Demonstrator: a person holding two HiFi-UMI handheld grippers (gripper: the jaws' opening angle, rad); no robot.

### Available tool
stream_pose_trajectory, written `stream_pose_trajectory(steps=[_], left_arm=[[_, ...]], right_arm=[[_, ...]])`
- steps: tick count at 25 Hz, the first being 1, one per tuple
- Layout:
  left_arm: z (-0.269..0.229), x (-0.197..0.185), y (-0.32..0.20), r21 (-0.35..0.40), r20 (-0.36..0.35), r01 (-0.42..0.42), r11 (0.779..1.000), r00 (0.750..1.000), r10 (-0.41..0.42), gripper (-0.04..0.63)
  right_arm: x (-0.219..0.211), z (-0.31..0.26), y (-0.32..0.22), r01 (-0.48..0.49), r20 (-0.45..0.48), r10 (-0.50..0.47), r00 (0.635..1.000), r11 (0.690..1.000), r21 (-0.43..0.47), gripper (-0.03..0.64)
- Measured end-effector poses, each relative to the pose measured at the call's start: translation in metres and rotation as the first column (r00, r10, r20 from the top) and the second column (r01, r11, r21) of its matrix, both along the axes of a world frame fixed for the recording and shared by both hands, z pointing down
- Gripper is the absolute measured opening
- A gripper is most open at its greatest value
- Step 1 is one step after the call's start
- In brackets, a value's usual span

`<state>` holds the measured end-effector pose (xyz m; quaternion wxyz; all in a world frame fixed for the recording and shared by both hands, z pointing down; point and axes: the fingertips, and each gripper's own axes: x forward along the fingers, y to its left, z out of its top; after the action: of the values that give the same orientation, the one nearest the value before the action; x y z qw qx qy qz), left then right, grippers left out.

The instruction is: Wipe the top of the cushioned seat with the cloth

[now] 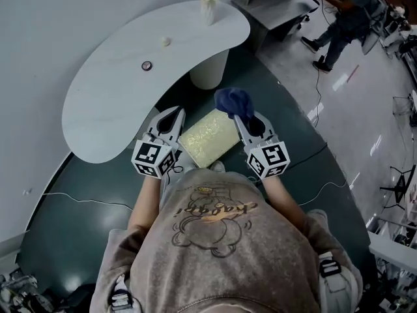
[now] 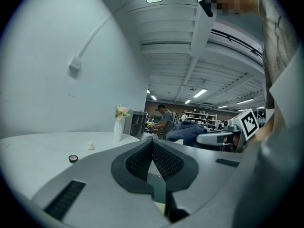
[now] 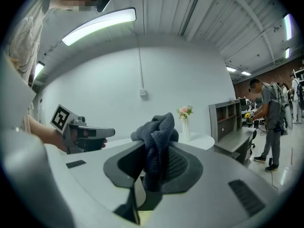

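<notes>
Cushioned seat (image 1: 208, 137): a pale yellow-green, patterned square top is seen in the head view, low on the dark green floor area (image 1: 85, 220), near the pedestal of the white table (image 1: 117, 96); it lies between the two grippers.
Cloth (image 1: 233, 102): a dark blue, bunched cloth is held up at the tip of the right gripper, by the seat's far right corner; whether it touches the seat cannot be told. In the right gripper view the cloth (image 3: 156, 137) is seen standing up out of the jaws.
Right gripper (image 1: 240, 117): its jaws are closed on the cloth, which is pinched between the ribbed pads (image 3: 178, 163).
Left gripper (image 1: 176, 113): it is held over the seat's left edge. Its jaws (image 2: 152, 144) are closed tip to tip, with nothing between them.
Table: curved and white. A white vase of pink flowers (image 1: 208, 5) is carried at its far end, and a small white object (image 1: 166, 41) and a small round dark object (image 1: 146, 65) are set well apart on its middle part.
Background: a person (image 1: 345, 18) is seen standing on the pale floor at the upper right, well apart from the seat.
</notes>
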<state>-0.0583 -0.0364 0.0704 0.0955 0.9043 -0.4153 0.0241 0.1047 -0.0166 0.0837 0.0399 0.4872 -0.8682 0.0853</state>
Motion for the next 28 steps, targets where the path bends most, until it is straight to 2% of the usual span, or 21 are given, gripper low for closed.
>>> stream_pose_trajectory(steps=[12,19,24,28], left_arm=[[0.024,-0.028,0.004,-0.055,0.000,0.083,0.995,0.997,-0.084,0.015],[0.024,-0.031,0.016,-0.070,-0.017,0.094,0.993,0.995,-0.095,0.015],[0.020,-0.031,0.018,-0.102,-0.066,0.090,0.991,0.993,-0.097,0.015],[0.020,-0.030,0.020,-0.101,-0.060,0.087,0.991,0.994,-0.093,0.015]], right_arm=[[0.013,0.021,0.001,-0.035,-0.041,0.034,0.999,0.999,-0.027,0.094],[0.012,0.025,0.017,-0.041,-0.034,0.040,0.999,0.999,-0.035,0.092],[0.012,0.023,0.018,-0.043,-0.026,0.042,0.999,0.998,-0.041,0.092],[0.012,0.024,0.021,-0.046,-0.021,0.045,0.999,0.998,-0.047,0.092]])
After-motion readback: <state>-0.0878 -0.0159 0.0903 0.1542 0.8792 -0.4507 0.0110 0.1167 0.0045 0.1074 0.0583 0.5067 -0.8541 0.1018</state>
